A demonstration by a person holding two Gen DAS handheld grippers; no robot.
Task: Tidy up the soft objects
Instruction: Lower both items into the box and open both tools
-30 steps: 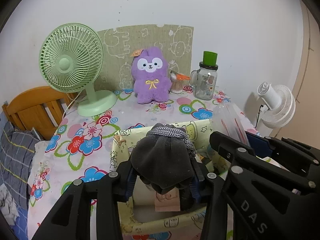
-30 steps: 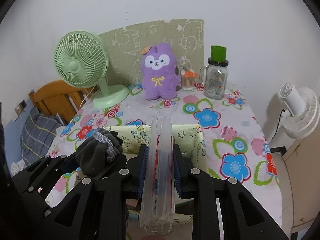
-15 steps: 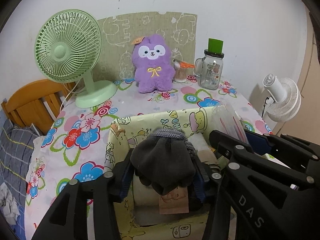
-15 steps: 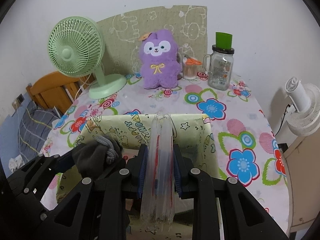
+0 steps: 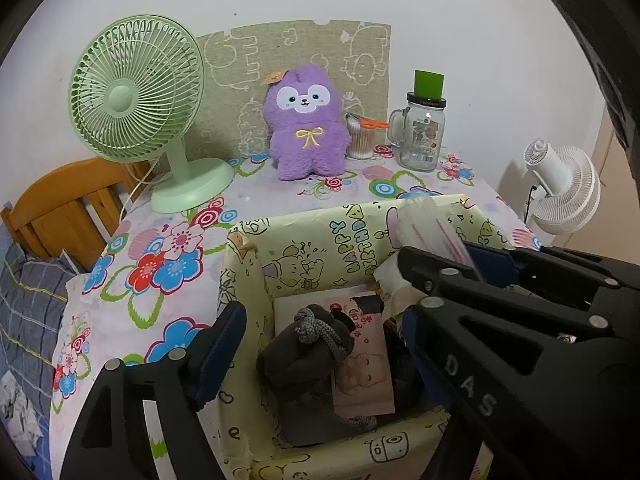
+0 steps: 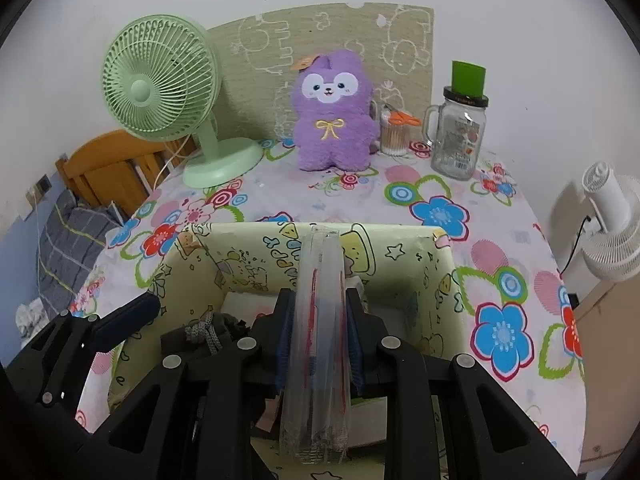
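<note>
the left tongs (image 5: 320, 344) hang over the open yellow cartoon-print box (image 5: 244, 280), jaws spreading apart, with the dark grey drawstring pouch (image 5: 308, 352) lying between them but touched by neither pad; the pouch rests inside the box at about 6 o'clock in the left wrist view, partly on a pink printed card (image 5: 368, 360). only the left blue pad (image 5: 224, 344) is clearly seen, at 7 o'clock of the pouch; the other side is hidden behind the right tool. the right tongs (image 6: 320, 340) are clenched on a clear plastic packet (image 6: 320, 320) with red markings, held edge-on and upright, its lower end dipping into the box and its top reaching the far wall. in the right wrist view the pouch sits at 9 o'clock of the packet, low in the box. the box stands on the bench (image 6: 460, 200), covered with a flowered cloth. beyond it, at 12 o'clock, a purple plush toy (image 5: 306, 124) stands against a beige mat (image 5: 240, 64); a green fan (image 5: 136, 88) is at 10 o'clock, a glass jar with a green lid (image 5: 424, 128) at 1 o'clock, with a cup of cotton swabs (image 5: 360, 140) between plush and jar. off the bench, a white fan (image 5: 564, 184) is at 3 o'clock and a wooden chair (image 5: 68, 208) at 9 o'clock.
</note>
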